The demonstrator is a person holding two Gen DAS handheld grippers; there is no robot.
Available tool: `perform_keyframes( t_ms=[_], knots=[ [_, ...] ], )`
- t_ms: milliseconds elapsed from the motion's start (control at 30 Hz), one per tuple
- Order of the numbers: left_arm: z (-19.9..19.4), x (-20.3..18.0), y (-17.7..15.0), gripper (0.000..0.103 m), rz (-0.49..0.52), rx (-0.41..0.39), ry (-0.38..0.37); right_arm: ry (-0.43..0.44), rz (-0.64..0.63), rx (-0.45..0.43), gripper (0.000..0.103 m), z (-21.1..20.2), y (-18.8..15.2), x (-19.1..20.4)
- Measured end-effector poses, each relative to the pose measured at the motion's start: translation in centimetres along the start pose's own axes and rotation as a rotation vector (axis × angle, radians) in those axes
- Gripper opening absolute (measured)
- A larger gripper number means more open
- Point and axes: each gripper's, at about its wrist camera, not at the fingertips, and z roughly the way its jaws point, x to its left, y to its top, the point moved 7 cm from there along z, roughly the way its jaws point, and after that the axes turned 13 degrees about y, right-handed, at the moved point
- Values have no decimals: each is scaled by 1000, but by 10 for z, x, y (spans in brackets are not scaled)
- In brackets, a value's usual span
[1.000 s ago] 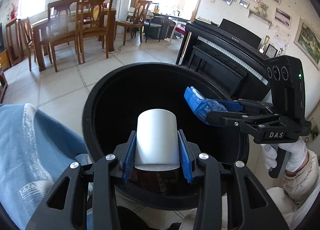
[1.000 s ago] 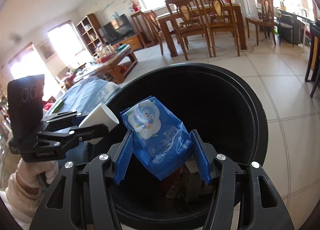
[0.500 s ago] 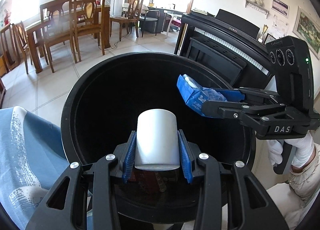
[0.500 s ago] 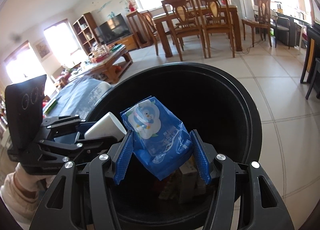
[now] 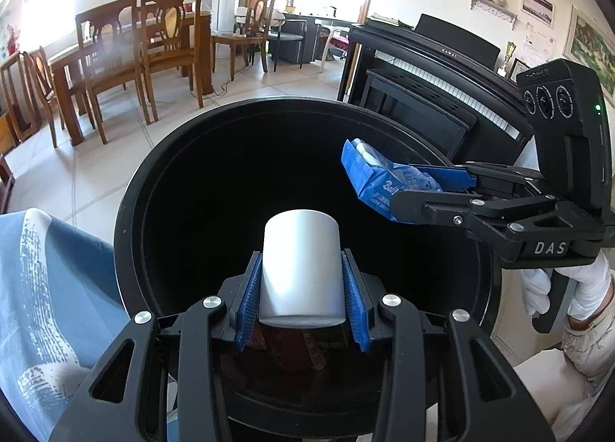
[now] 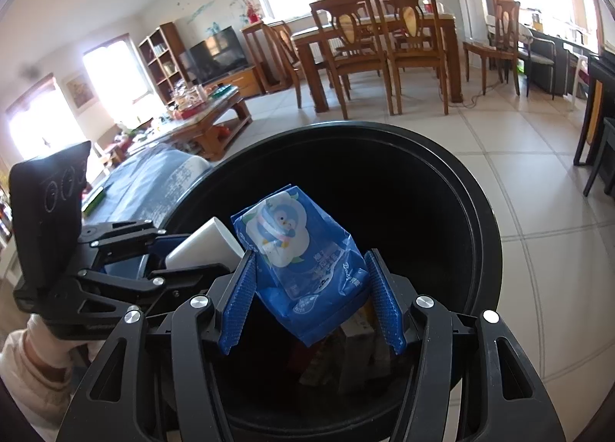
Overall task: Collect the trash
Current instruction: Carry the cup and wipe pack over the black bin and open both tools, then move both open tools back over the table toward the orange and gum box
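Left gripper (image 5: 301, 301) is clamping a white cup (image 5: 301, 269) over the black bin (image 5: 130, 188); right gripper (image 6: 309, 305) is pinching a blue wipes pack (image 6: 303, 261) above what looks like cartons (image 6: 357, 346) inside.

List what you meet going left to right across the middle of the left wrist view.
Blue cloth → bin rim → white cup in the left hand-held gripper → blue pack → right hand-held gripper → white-gloved hand.
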Motion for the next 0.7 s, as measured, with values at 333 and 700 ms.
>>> perform_keyframes(
  t_ms=[333, 700],
  knots=[
    [2, -7, -2, 41, 17, -5, 22, -3, -3, -2, 59, 1, 0, 0],
    [-5, -8, 0, 49, 18, -30, 36, -1, -5, -2, 65, 1, 6, 1]
  ],
)
